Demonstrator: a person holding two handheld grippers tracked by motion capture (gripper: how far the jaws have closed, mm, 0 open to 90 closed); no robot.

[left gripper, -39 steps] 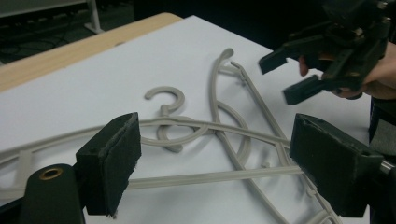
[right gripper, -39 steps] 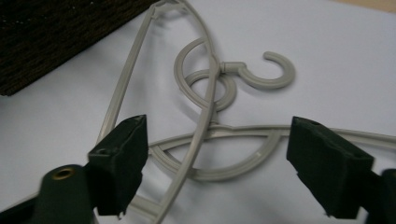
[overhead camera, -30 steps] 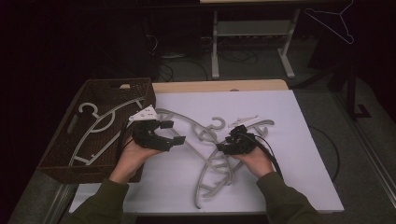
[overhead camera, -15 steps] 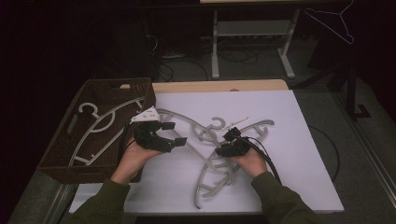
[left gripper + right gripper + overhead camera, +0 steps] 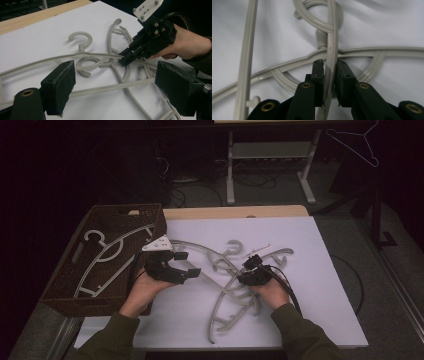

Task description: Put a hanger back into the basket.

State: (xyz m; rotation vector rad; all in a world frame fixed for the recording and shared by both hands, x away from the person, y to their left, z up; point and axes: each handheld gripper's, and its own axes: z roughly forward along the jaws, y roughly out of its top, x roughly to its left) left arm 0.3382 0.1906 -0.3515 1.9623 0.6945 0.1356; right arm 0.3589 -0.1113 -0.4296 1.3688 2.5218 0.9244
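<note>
Grey plastic hangers (image 5: 235, 285) tangled on white sheet (image 5: 320, 290), near centre.
Right gripper (image 5: 329, 66) clamped on one hanger's thin arm; left gripper (image 5: 115, 82) wide apart, holding nothing, above pile.

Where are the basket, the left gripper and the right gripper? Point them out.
basket (image 5: 102, 210): high view, far rim.
left gripper (image 5: 186, 263): high view, between its open tips.
right gripper (image 5: 330, 65): right gripper view, between tips closed on a hanger bar.
</note>
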